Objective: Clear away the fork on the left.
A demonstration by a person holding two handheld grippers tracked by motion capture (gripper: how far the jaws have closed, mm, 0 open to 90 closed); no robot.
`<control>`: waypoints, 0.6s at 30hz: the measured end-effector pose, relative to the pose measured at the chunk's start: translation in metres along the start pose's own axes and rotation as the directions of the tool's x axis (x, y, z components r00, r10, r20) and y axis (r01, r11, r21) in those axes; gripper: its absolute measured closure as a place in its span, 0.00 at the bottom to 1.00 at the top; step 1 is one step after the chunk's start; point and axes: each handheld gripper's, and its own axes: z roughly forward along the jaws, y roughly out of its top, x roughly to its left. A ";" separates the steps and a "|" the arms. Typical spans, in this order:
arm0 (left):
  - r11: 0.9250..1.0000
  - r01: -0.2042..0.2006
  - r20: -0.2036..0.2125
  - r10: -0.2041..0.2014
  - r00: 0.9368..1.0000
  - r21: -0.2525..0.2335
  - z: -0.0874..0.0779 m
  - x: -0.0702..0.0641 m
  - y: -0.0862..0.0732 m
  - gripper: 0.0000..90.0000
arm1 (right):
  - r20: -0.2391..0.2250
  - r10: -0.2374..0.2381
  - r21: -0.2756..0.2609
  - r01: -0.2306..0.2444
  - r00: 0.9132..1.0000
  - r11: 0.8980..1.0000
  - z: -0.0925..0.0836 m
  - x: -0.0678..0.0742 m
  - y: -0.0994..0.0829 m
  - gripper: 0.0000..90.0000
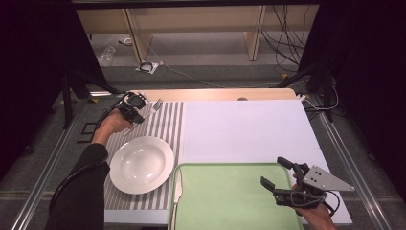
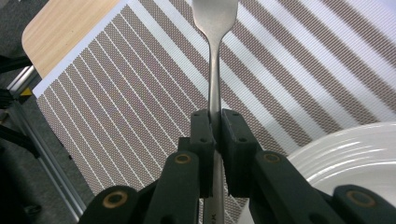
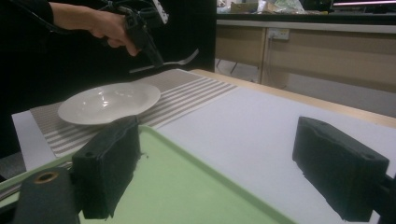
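Holding fork (image 2: 214, 70) by thin handle in left gripper (image 2: 214, 133), jaws pinched narrow on it, tines pointing far, lifted clear above striped mat (image 2: 116, 93), far-left of plate (image 1: 141, 164). Risk: slim polished metal could pivot or slide in pads, drop, clatter onto plate. Fork silver, glossy, narrow neck. Right gripper (image 1: 282, 178) wide, holding nothing, above green tray (image 1: 225, 201), near right

Silver metal fork (image 2: 215, 56): tines cut off by the top edge in the left gripper view; handle end hidden between the left tongs (image 2: 215, 135). Round white ceramic plate (image 2: 355, 154): cropped at the right edge.
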 end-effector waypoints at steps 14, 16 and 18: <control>0.982 0.119 0.176 -0.092 0.980 -0.148 -0.042 -0.022 0.002 0.93 | -0.008 0.008 -0.009 -0.008 1.000 1.000 0.002 0.000 -0.001 0.18; 0.980 0.127 0.189 -0.097 0.977 -0.156 -0.045 -0.027 0.001 0.93 | -0.005 0.006 -0.009 -0.006 1.000 1.000 0.001 0.000 0.000 0.18; 0.979 0.124 0.202 -0.090 0.975 -0.162 -0.047 -0.032 0.001 0.93 | -0.003 0.007 -0.011 -0.007 1.000 1.000 0.000 0.000 0.000 0.18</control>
